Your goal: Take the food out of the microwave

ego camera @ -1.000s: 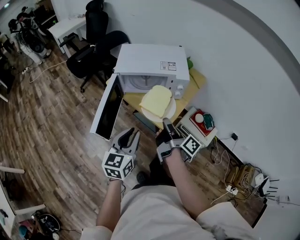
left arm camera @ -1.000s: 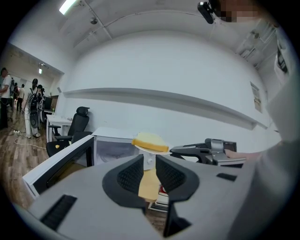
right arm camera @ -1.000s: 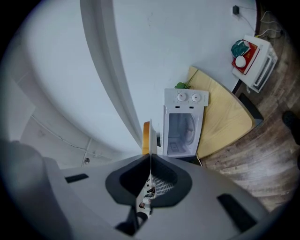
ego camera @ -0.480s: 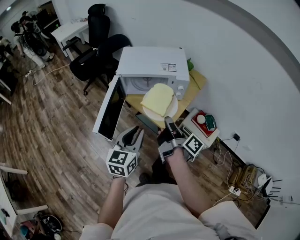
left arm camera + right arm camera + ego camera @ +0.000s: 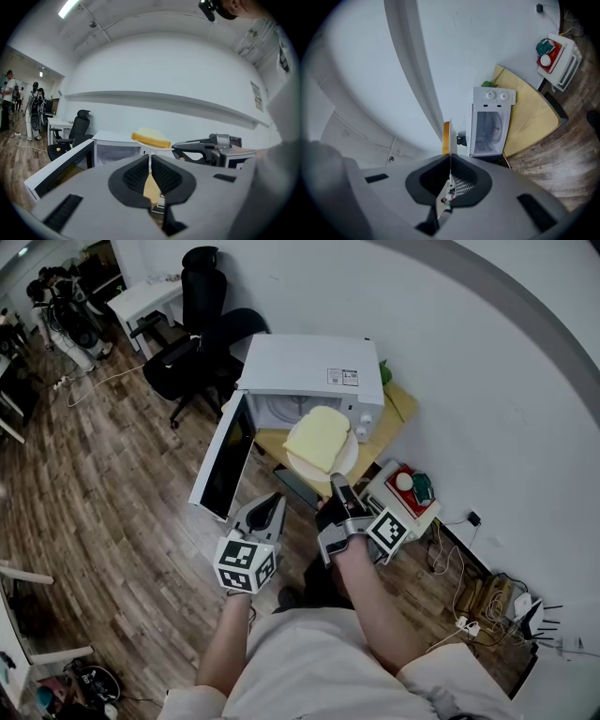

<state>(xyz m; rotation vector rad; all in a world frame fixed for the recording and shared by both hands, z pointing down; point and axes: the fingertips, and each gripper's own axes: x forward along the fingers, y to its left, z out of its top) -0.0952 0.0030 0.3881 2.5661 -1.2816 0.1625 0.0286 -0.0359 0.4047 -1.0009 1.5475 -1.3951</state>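
Observation:
A yellow slice of bread (image 5: 319, 439) lies on a white plate (image 5: 348, 461). My right gripper (image 5: 337, 484) is shut on the plate's near rim and holds it in the air, in front of the white microwave (image 5: 309, 367). The microwave door (image 5: 223, 454) hangs open to the left and the cavity looks empty. The right gripper view has the plate (image 5: 450, 136) edge-on between the pads of my right gripper (image 5: 450, 159), with the bread (image 5: 446, 136) on its left face. My left gripper (image 5: 272, 506) hovers shut and empty, below the door. From the left gripper view, my left gripper (image 5: 150, 161) points at the bread (image 5: 151, 138).
The microwave stands on a yellow table (image 5: 398, 404) against the white wall. A white box with a red and green item (image 5: 405, 486) sits on the floor at the right, with cables (image 5: 483, 596) beyond. Black office chairs (image 5: 197, 324) stand behind the microwave, on the wooden floor.
The plate with the bread has risen slightly in my right gripper. The left gripper has stayed where it was.

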